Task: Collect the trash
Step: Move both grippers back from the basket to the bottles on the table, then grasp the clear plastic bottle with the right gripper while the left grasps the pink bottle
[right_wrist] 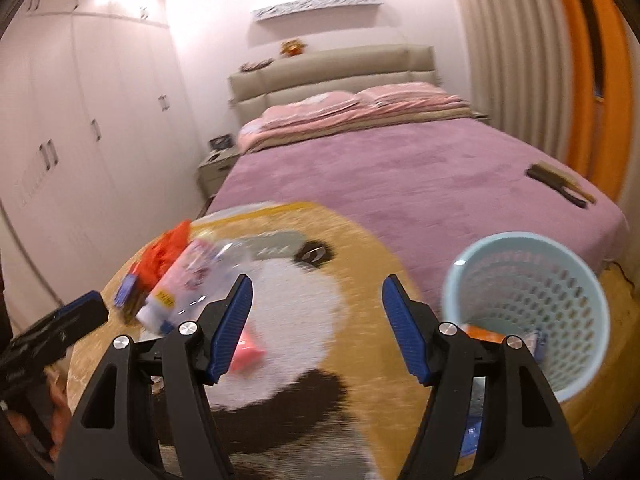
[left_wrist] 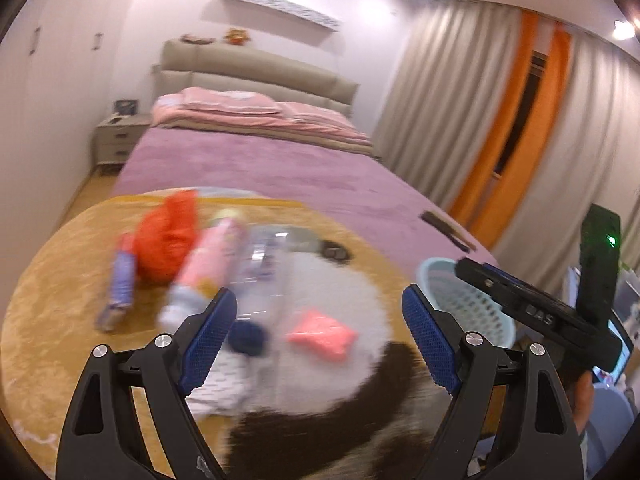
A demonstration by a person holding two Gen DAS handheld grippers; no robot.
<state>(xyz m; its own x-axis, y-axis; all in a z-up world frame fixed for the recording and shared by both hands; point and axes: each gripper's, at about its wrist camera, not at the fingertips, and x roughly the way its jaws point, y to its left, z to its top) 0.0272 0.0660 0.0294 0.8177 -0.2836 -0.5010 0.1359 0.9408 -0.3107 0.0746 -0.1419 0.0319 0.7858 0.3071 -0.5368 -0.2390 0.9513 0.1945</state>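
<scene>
**Both claws apart over the rug, trash still scattered**

A bed with a purple cover fills the back of the room; a round yellow rug with a white and brown animal face lies at its foot; a pale blue bin stands on the rug's right side, upright, with a few scraps showing at its bottom; the trash lies on the rug's left half, well apart from the bin: a red bag, a pink bottle just beside it, a purple wrapper to the bag's left, a clear plastic pack to the bottle's right, and a pink packet nearer the middle; the left gripper hangs above the packet, jaws wide apart, holding nothing; the right gripper hangs over the white of the rug, jaws apart and bare, the bin just to its right.
</scene>
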